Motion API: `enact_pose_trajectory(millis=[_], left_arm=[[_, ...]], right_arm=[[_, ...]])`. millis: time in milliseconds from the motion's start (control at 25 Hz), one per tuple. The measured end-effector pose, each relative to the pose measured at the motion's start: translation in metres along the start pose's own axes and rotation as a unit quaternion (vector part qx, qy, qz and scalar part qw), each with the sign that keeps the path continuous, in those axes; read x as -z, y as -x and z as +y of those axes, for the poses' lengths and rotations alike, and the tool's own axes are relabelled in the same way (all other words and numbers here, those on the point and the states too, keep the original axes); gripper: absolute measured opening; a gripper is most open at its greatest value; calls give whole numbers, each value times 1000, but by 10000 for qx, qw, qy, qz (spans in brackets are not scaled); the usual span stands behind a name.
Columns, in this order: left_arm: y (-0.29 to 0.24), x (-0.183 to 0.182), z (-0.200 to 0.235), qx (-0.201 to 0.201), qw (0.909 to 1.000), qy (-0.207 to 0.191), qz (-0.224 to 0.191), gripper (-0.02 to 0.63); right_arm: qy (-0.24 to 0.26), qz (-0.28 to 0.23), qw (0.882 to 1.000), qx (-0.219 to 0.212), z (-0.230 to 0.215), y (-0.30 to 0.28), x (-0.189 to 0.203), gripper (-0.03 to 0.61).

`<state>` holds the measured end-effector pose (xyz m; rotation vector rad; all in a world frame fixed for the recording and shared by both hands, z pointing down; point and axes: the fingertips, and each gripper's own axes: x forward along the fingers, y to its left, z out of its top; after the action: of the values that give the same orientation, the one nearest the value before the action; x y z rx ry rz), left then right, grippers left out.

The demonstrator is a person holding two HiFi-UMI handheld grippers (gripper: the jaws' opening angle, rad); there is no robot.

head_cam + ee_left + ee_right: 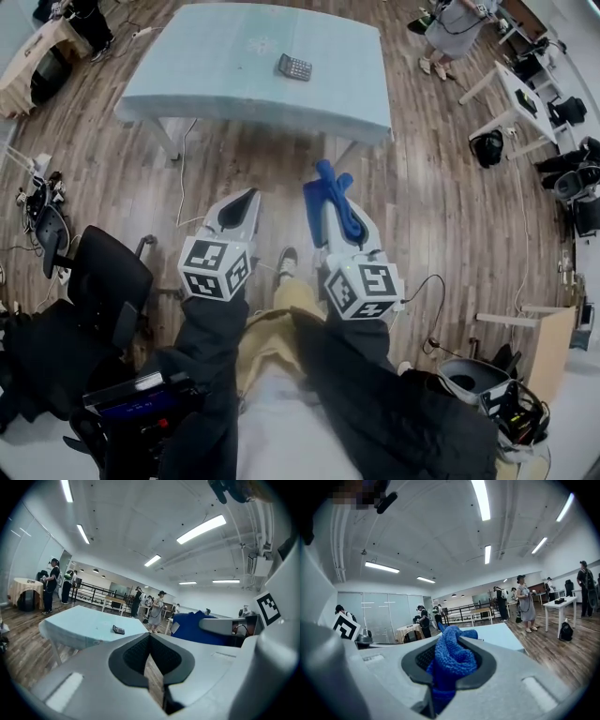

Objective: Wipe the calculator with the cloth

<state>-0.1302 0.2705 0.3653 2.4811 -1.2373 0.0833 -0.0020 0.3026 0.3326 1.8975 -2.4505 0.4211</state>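
The dark calculator (pixel 293 67) lies on a table draped in pale blue (pixel 216 75) at the far side of the wood floor, well away from both grippers; the left gripper view shows the calculator (pixel 118 630) on the table (pixel 79 620) too. My right gripper (pixel 328 194) is shut on a blue cloth (pixel 336 202), whose end sticks out past the jaws. The right gripper view shows the cloth (pixel 450 663) bunched between the right gripper (pixel 451 644) jaws. My left gripper (pixel 249 197) is shut on nothing, its jaw tips touching in the left gripper view (pixel 150 637).
A black office chair (pixel 103 281) stands close on my left. White desks (pixel 520 89) and a black bag (pixel 487 148) are at the right, and a grey bin (pixel 469 375) at lower right. People stand beyond the table (pixel 455 28). A cable runs under the table.
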Motion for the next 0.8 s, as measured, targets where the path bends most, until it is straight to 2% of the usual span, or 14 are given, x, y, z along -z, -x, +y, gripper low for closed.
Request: enact_pose_trajectory(millis=[200, 520, 800], left_arm=[[-58, -34, 13, -119, 9998, -106, -86, 0], [-157, -54, 36, -275, 9996, -54, 31, 0], [-220, -67, 34, -300, 9995, -67, 81, 0]], right_arm=[[-10, -89, 9998, -183, -32, -55, -29, 61], [-90, 45, 9991, -408, -88, -133, -46, 61], [-119, 101, 9984, -536, -130, -169, -58, 61]])
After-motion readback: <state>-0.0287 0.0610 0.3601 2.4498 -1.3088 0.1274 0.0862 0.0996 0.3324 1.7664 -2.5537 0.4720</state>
